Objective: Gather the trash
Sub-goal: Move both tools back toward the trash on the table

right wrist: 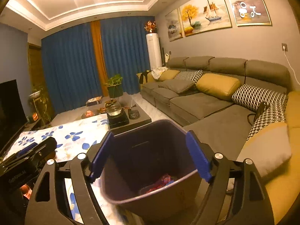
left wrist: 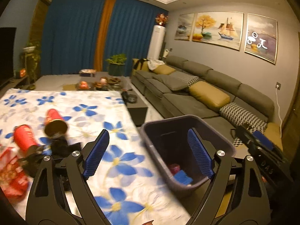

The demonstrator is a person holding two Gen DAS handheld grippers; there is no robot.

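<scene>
My left tongs [left wrist: 148, 151] stand wide apart with nothing between the pads; they straddle the right edge of the table, one pad over the flowered cloth [left wrist: 120, 159] and the other over the bin [left wrist: 155, 131], I judge because something was just let go there. The bin sits just beside that edge, mouth tilted toward me, so a drop from the table is short; some red and blue scraps [right wrist: 165, 181] lie at its bottom. My right tongs [right wrist: 150, 155] are open too, framing the bin's rim [right wrist: 150, 196], whether they touch it I cannot tell. More trash waits toward the cloth's left edge: two red cups [left wrist: 54, 116] on their sides, touching dark wrappers [left wrist: 58, 144].
</scene>
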